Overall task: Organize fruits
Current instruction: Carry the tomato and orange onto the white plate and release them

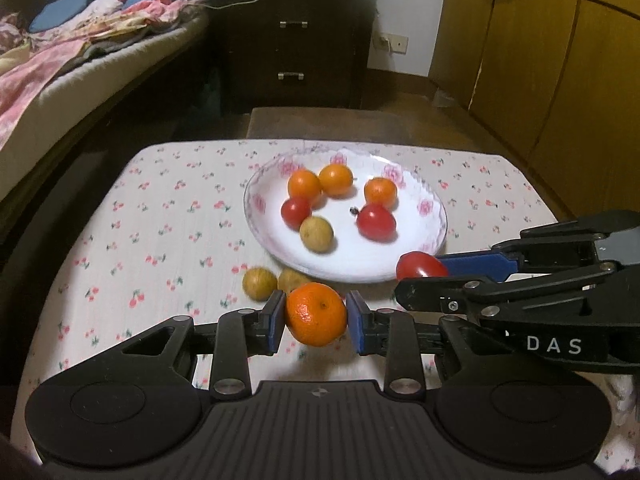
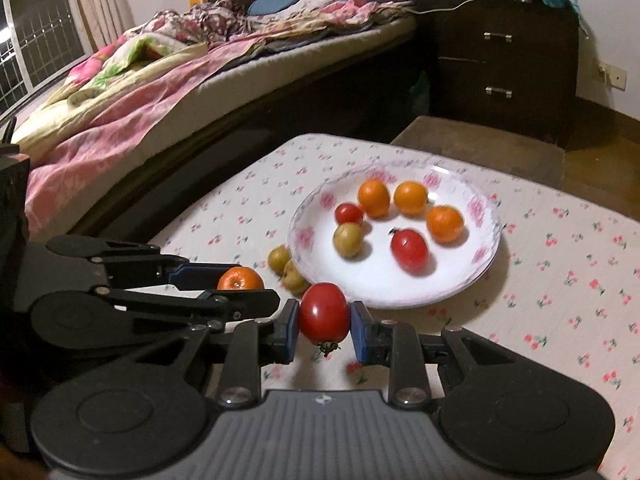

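Note:
My left gripper (image 1: 316, 318) is shut on an orange (image 1: 316, 314) and holds it above the cloth just in front of the white flowered plate (image 1: 404, 270). My right gripper (image 2: 325, 320) is shut on a red tomato (image 2: 324, 312), also near the plate's front rim (image 2: 400, 300). The plate holds three oranges, two tomatoes and one yellow-green fruit (image 1: 316, 234). Two more yellow-green fruits (image 1: 260, 283) lie on the cloth beside the plate. In the left wrist view the right gripper's tomato (image 1: 420, 266) shows at the right; in the right wrist view the left gripper's orange (image 2: 240, 279) shows at the left.
The table (image 1: 160, 208) has a cherry-print cloth. A bed (image 2: 160, 92) with blankets runs along the left. A dark drawer cabinet (image 1: 292, 44) stands behind the table, and wooden cupboards (image 1: 560, 60) on the right. A brown stool (image 1: 320, 124) sits at the table's far edge.

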A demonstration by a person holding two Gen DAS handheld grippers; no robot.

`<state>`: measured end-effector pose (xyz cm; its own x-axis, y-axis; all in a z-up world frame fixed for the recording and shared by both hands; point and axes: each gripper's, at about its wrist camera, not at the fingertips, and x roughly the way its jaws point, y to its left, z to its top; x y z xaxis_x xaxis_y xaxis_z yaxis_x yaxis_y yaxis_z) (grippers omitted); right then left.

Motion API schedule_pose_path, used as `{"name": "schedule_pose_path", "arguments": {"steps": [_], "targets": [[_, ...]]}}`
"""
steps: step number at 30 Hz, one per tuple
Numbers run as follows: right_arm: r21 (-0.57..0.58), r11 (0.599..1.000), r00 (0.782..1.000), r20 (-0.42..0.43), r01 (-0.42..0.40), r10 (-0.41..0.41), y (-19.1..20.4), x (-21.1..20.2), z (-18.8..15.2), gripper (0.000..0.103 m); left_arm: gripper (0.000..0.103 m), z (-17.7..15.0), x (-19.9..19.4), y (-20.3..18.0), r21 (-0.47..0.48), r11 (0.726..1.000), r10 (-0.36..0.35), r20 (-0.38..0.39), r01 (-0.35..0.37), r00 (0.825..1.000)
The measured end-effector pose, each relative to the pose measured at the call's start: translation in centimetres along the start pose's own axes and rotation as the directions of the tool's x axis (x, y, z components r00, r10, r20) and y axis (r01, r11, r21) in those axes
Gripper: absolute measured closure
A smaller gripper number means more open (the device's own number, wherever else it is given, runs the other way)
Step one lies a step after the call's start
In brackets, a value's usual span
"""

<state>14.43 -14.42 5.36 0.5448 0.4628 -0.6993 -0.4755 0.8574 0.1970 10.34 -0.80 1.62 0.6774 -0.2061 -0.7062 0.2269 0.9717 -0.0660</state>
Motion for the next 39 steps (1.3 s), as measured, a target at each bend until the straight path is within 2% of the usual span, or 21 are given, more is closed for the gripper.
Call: {"name": "schedule_pose_path", "arguments": {"steps": [10, 31, 39], "targets": [[0.047, 0.997, 0.998, 0.031, 0.057, -0.058, -2.8, 1.6, 2.3, 0.05, 0.064, 3.2, 3.4, -0.1, 0.034, 0.999, 0.008, 0.008, -0.009, 1.0], [0.078, 0.993, 0.996, -0.004, 0.088, -0.088, -4.7, 4.3, 2.7, 0.049, 0.063, 3.8, 6.5, 0.1, 0.028, 0.999, 0.03, -0.042, -0.029, 0.999], [0.093, 0.991, 0.996, -0.001, 0.094, -0.094, -5.1, 4.3, 2.7, 0.049, 0.053, 4.0, 6.6, 0.1, 0.018, 0.999, 0.036, -0.037, -0.035, 0.999]]}}
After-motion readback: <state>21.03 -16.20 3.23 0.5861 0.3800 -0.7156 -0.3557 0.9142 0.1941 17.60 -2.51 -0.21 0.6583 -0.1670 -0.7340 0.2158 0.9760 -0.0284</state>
